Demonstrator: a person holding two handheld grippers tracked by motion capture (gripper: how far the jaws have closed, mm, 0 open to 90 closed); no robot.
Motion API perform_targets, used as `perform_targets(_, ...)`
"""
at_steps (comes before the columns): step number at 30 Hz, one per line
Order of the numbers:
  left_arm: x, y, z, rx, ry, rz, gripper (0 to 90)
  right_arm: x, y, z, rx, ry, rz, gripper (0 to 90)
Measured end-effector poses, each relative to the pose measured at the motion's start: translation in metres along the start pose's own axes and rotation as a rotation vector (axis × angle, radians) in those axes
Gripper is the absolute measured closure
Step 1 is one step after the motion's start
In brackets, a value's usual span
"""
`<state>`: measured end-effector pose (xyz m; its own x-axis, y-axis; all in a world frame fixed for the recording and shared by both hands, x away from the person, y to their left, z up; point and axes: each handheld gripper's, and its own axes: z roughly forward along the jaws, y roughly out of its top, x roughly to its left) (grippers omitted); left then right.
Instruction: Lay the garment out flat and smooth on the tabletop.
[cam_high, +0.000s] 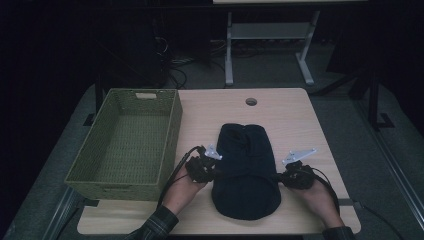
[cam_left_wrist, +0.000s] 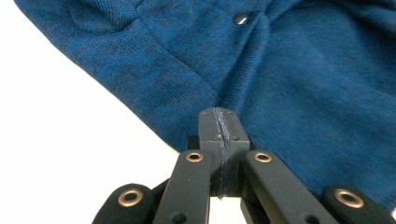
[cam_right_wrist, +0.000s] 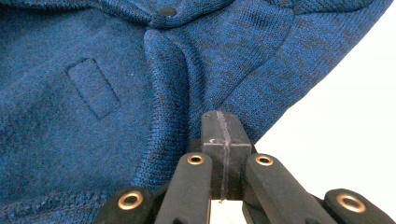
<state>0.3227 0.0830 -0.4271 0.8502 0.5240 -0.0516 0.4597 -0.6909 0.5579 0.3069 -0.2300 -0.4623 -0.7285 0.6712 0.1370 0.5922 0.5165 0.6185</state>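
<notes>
Blue knit garment (cam_high: 245, 170) lies flat on the table (cam_high: 295, 115), right of the green woven basket (cam_high: 127, 142). 2 grippers flank it. Left gripper (cam_high: 212, 167) is at its left edge, jaws pinched together on the fabric edge (cam_left_wrist: 219, 135). Right gripper (cam_high: 280, 176) is at its right edge, jaws likewise clamped on the knit (cam_right_wrist: 223, 135). A snap button (cam_right_wrist: 166, 11) sits near the garment's centre fold.

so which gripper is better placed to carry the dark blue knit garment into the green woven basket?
Left. The left gripper pinches the dark blue knit garment's edge nearest the green woven basket; the right gripper grips the far side.
</notes>
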Motion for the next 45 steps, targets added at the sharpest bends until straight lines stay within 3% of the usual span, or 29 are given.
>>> perform_targets(2,0.002,0.001,0.007,0.013,0.018,0.000,89.8,0.000,0.000,0.000,-0.001,-0.001,-0.003,90.0)
perform_targets(8,0.008,-0.005,0.021,0.059,0.012,-0.013,89.8,-0.001,-0.001,0.000,-0.003,0.008,0.010,90.0)
perform_targets(12,0.003,-0.006,0.020,0.067,0.012,-0.003,89.9,0.001,-0.001,0.000,0.000,-0.010,-0.001,90.0)
perform_targets(16,-0.004,-0.012,0.016,0.072,-0.014,0.008,89.9,0.007,-0.001,-0.001,0.011,-0.025,-0.016,90.0)
perform_targets(28,-0.021,-0.023,0.010,0.072,-0.067,0.018,89.9,0.024,-0.023,-0.014,0.002,0.017,-0.026,90.0)
perform_targets(33,-0.018,-0.019,0.009,0.065,-0.072,0.013,89.8,0.025,-0.021,-0.018,-0.015,-0.007,-0.033,90.0)
perform_targets(38,-0.009,-0.006,0.009,0.031,-0.046,0.005,89.8,0.014,-0.010,-0.024,-0.067,-0.049,-0.020,90.0)
perform_targets(45,0.011,0.015,0.013,-0.007,0.029,-0.024,89.8,-0.014,0.019,-0.019,-0.116,-0.095,0.028,90.0)
